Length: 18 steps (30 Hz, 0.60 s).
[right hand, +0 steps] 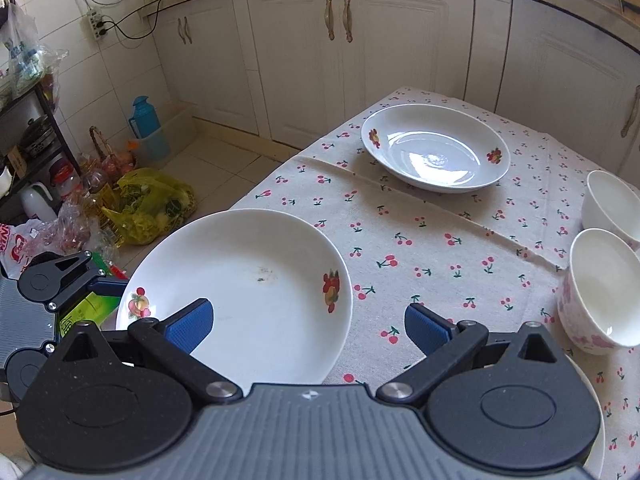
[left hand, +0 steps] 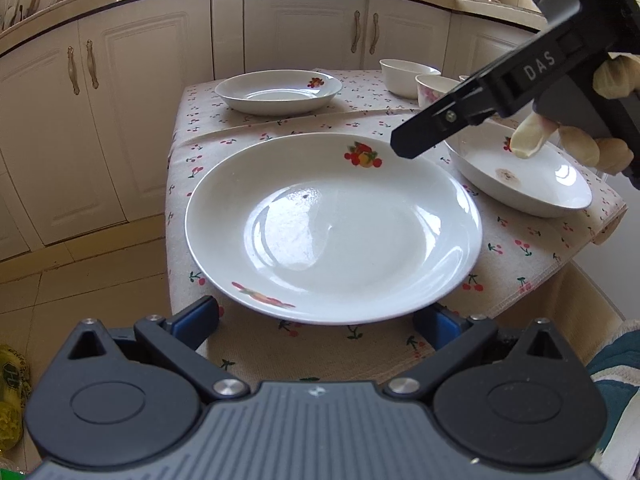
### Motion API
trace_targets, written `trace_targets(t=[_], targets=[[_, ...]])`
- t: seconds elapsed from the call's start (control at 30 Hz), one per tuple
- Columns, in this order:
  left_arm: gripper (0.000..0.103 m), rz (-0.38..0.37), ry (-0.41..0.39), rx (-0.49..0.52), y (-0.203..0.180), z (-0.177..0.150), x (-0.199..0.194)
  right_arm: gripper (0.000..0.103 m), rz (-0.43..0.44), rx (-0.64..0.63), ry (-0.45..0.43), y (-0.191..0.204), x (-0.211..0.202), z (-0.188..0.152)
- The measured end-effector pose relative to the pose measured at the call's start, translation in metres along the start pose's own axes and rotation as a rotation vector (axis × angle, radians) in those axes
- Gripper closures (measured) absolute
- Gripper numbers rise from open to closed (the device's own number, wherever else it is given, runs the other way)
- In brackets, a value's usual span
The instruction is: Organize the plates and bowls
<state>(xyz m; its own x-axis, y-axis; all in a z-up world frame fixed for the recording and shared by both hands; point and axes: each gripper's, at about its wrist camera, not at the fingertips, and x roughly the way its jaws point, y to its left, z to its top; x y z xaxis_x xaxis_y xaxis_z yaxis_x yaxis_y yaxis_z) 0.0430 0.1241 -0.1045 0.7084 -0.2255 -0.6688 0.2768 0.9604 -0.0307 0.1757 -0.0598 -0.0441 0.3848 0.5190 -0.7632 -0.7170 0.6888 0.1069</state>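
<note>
both tools spread: left tool (left hand: pixel 316 322) straddles the near plate (left hand: pixel 332 228) at the surface (left hand: pixel 520 248) edge, right tool (right hand: pixel 308 326) hovers above; best pinch the rim squarely, lift level

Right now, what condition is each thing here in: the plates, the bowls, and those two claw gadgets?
Near plate: upright, no food on it, a small dark speck inside.
Stained plate: upright, brown smudge inside.
Far plate: upright, no food on it.
Plain bowl: upright, nothing in it.
Flowered bowl: upright, nothing in it.
Left gripper: open, holding nothing.
Right gripper: open, holding nothing.
Cupboard doors: closed.
Tablecloth: spread, creased.
</note>
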Motion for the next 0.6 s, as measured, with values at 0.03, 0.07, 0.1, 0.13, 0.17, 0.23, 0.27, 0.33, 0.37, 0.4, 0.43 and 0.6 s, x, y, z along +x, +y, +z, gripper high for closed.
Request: trace_targets(t=[0.03,0.07,0.1,0.13,0.17,0.23,0.27,0.33,0.37,0.4,0.43,0.6], targets=[[0.0,-0.003,-0.001,0.002,0.001,0.0,0.0,0.0,0.013,-0.003,0.016,-0.001,0.005,0.002],[0.0,-0.005,-0.003,0.003,0.001,-0.001,-0.001,0.0,0.022,-0.009,0.027,-0.001,0.008,0.003],[0.0,-0.008,-0.005,0.009,0.001,-0.001,-0.002,0.0,0.026,-0.017,0.036,-0.001,0.012,0.004],[0.0,-0.01,-0.009,0.019,0.001,-0.001,-0.002,0.0,0.027,-0.026,0.049,-0.001,0.017,0.006],[0.0,-0.007,-0.015,0.03,0.002,-0.002,-0.003,0.0,0.033,-0.036,0.058,-0.001,0.02,0.007],[0.0,-0.01,-0.023,0.054,0.001,-0.002,-0.004,0.0,0.047,-0.048,0.076,-0.001,0.027,0.011],[0.001,-0.011,-0.026,0.063,0.001,-0.002,-0.004,0.0,0.064,-0.048,0.085,-0.002,0.03,0.013],[0.001,-0.019,-0.027,0.075,0.001,-0.001,-0.004,0.003,0.09,-0.046,0.1,-0.005,0.036,0.017],[0.001,-0.021,-0.028,0.081,0.001,-0.001,-0.004,0.006,0.103,-0.047,0.107,-0.005,0.038,0.019],[0.001,-0.023,-0.028,0.088,0.001,-0.001,-0.004,0.01,0.114,-0.049,0.112,-0.006,0.041,0.02],[0.001,-0.024,-0.028,0.095,0.001,0.0,-0.005,0.012,0.118,-0.049,0.117,-0.007,0.043,0.022],[0.001,-0.032,-0.023,0.12,0.002,0.001,-0.005,0.023,0.148,-0.048,0.146,-0.011,0.055,0.027]])
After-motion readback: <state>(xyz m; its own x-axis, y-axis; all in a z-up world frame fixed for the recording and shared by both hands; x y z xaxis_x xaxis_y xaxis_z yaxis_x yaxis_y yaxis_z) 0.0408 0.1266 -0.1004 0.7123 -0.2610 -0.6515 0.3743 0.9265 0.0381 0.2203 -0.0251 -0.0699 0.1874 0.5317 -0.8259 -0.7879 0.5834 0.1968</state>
